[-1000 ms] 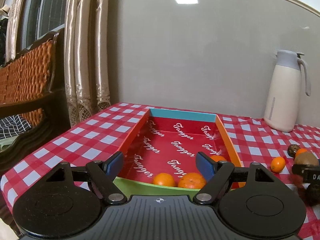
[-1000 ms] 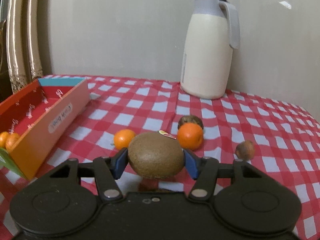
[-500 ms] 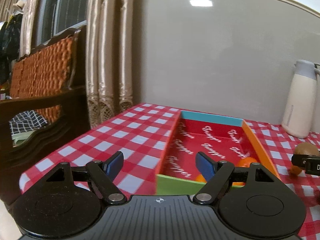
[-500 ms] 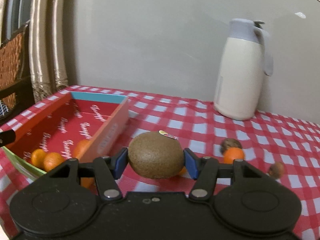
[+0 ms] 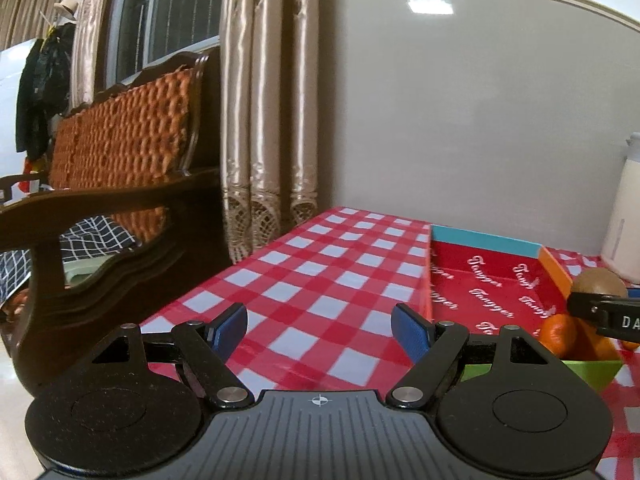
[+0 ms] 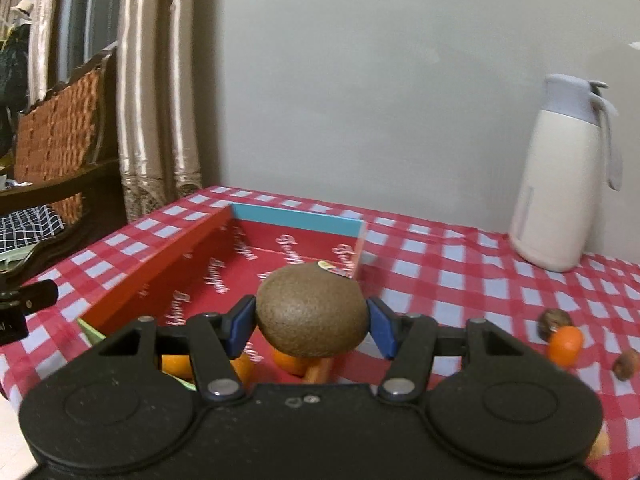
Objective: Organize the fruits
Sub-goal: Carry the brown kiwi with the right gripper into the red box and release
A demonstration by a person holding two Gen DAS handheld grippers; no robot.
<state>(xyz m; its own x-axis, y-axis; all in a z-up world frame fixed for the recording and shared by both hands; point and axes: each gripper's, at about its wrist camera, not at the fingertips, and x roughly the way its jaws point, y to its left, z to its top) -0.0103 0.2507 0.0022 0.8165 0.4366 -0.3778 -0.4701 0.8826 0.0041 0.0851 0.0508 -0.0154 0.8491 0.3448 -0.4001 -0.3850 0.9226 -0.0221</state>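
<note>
Roughly: 1 kiwi [image 6: 311, 314], 4 oranges [image 6: 564, 344].

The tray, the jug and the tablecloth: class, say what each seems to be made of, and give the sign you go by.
Tray: probably printed cardboard, matt; thin flat walls with sharp folded corners. Jug: likely plastic or coated metal, smooth cream body with a grey lid and a soft sheen. Tablecloth: red and white checks with a slight gloss, so perhaps wipe-clean vinyl rather than woven cloth.
</note>
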